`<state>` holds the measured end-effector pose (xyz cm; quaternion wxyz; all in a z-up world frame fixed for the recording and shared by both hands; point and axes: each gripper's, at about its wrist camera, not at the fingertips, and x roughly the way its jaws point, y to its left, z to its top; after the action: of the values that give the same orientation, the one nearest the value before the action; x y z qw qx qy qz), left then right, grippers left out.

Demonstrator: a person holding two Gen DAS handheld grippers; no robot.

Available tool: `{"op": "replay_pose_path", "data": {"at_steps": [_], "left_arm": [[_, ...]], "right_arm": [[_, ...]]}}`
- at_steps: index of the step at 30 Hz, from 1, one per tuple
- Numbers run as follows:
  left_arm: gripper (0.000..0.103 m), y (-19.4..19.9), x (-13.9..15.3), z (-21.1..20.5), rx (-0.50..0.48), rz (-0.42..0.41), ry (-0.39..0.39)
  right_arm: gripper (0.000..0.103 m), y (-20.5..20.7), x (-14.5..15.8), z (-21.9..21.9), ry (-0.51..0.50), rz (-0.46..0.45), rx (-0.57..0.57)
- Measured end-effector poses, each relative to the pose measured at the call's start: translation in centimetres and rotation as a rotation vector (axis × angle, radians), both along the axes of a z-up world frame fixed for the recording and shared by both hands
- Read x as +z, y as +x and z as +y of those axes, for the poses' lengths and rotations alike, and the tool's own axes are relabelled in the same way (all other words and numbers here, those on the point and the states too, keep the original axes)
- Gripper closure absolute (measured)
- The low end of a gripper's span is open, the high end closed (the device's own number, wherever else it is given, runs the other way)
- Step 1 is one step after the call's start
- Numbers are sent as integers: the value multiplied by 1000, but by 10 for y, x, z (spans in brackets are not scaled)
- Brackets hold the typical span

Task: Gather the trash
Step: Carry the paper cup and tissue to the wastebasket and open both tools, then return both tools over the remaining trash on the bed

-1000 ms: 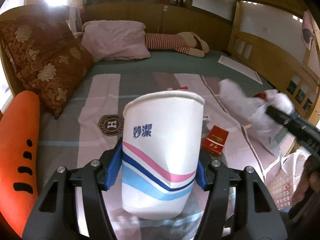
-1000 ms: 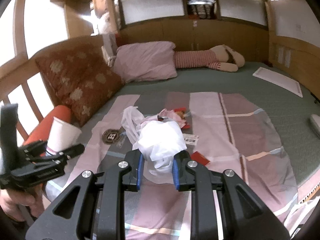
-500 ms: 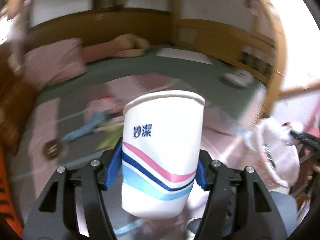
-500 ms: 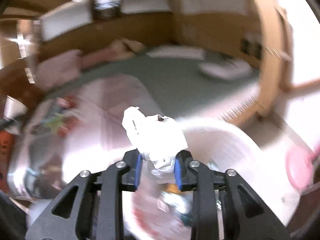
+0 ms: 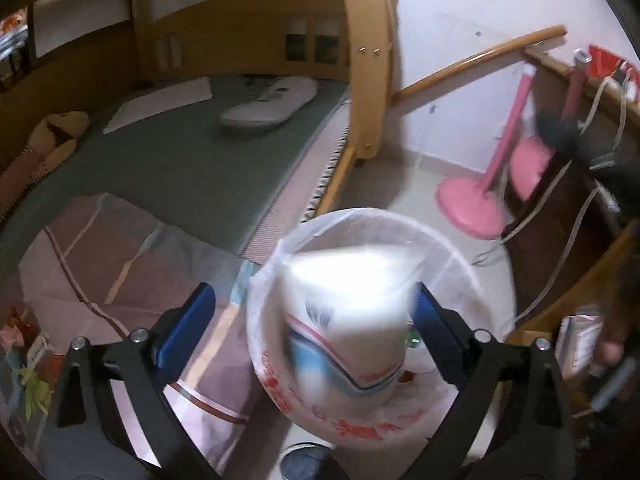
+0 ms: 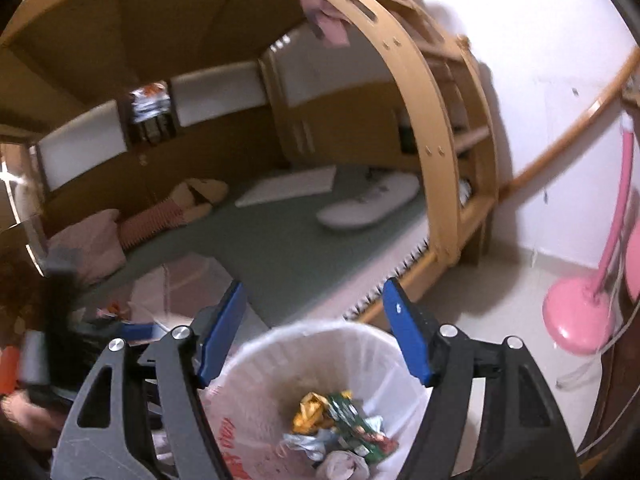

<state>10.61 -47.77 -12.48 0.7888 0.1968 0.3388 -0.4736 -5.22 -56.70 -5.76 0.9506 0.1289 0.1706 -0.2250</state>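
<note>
Seen from the left wrist, my left gripper point(image 5: 312, 292) hangs over the white-lined trash bin point(image 5: 480, 276), its jaws opening wide. The paper cup point(image 5: 348, 320), white with pink and blue stripes, is a blur between them, over the bin's mouth and clear of the left pad point(image 5: 184, 324). Over the same bin point(image 6: 304, 332), in the right wrist view, my right gripper point(image 6: 313, 286) is opening with nothing between its fingers. Inside the bin lie coloured wrappers point(image 6: 344, 420) and a white crumpled wad point(image 6: 342, 462). The left gripper point(image 6: 80, 320) shows as a dark blur at the left edge.
The bin stands on the tile floor beside the bed's wooden frame post point(image 5: 364, 60). A pink fan base point(image 5: 468, 208) and loose cords are to the right. Wrappers point(image 5: 24, 344) lie on the striped sheet at far left. A white oval device point(image 5: 268, 104) rests on the green mattress.
Both grippers swung from over the bed to the trash bin. The left gripper opened and let go of the cup. The right gripper opened and the white wad left its fingers.
</note>
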Motion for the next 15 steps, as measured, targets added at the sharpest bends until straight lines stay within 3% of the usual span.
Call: {"op": "replay_pose_path", "data": {"at_steps": [5, 9, 15], "left_arm": [[7, 35, 14, 68, 140, 25, -74], [7, 63, 36, 169, 347, -30, -113], [5, 84, 47, 329, 693, -138, -76]], "right_arm": [[31, 33, -12, 31, -10, 34, 115], [31, 82, -21, 88, -9, 85, 273], [29, 175, -37, 208, -16, 161, 589]]}}
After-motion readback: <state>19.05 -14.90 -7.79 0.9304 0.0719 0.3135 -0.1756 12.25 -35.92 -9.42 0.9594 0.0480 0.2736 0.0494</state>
